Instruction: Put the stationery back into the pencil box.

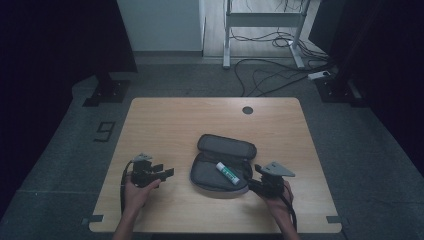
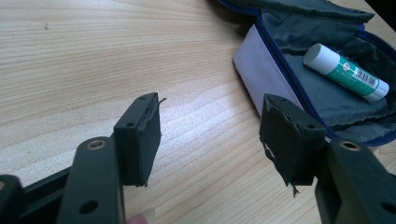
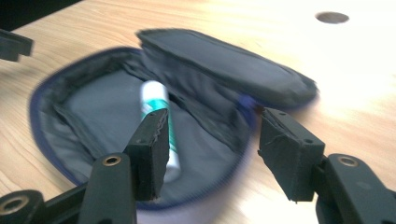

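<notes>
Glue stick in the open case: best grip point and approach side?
Grip the glue stick across its round body near the middle, jaws straddling its long axis, coming down from above. It lies flat in the open pencil case, whose soft walls block a level side approach. The right hand-held gripper is closest, jaws open with nothing between them.

Both forearms come in bare, no sleeves. The left gripper (image 1: pixel 159 173) is black and blocky, with a small grey plate on top and a black cable looping off it. The right gripper (image 1: pixel 256 176) carries a grey three-cornered plate and its own black cable. Up close, the square pads (image 2: pixel 140 140) are frayed at the edges, with brass-ringed screw holes behind.
</notes>
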Demonstrator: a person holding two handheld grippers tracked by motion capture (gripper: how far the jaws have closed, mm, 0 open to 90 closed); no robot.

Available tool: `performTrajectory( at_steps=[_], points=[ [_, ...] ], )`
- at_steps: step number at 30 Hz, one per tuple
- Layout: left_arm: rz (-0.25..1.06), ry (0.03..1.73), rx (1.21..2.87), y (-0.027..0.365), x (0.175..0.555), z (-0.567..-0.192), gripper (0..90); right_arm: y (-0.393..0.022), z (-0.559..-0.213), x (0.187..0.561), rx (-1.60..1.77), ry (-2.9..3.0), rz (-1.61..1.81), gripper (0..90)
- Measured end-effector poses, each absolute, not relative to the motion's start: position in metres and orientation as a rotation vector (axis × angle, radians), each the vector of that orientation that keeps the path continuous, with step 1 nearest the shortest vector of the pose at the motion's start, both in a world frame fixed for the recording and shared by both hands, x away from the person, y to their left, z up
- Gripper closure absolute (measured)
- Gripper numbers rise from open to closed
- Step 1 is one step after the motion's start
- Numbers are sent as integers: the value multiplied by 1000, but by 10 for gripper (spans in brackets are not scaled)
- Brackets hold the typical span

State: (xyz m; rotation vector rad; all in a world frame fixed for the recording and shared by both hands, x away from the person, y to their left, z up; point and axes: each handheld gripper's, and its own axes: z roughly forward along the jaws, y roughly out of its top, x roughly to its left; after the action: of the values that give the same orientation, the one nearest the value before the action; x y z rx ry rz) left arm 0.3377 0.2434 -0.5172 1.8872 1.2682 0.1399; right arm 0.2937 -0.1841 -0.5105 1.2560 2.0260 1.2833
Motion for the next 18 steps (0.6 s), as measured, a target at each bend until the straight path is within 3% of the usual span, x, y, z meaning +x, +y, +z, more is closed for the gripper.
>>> performTrajectory(
  at_steps=[10,18],
  points=[
    [141,1271,1896,242,338,-518,386,-225,-534,286,1369,2008,1199,409],
    [141,1269,1892,243,338,-518,386,-227,-541,290,1391,2017,1183,397]
  ],
)
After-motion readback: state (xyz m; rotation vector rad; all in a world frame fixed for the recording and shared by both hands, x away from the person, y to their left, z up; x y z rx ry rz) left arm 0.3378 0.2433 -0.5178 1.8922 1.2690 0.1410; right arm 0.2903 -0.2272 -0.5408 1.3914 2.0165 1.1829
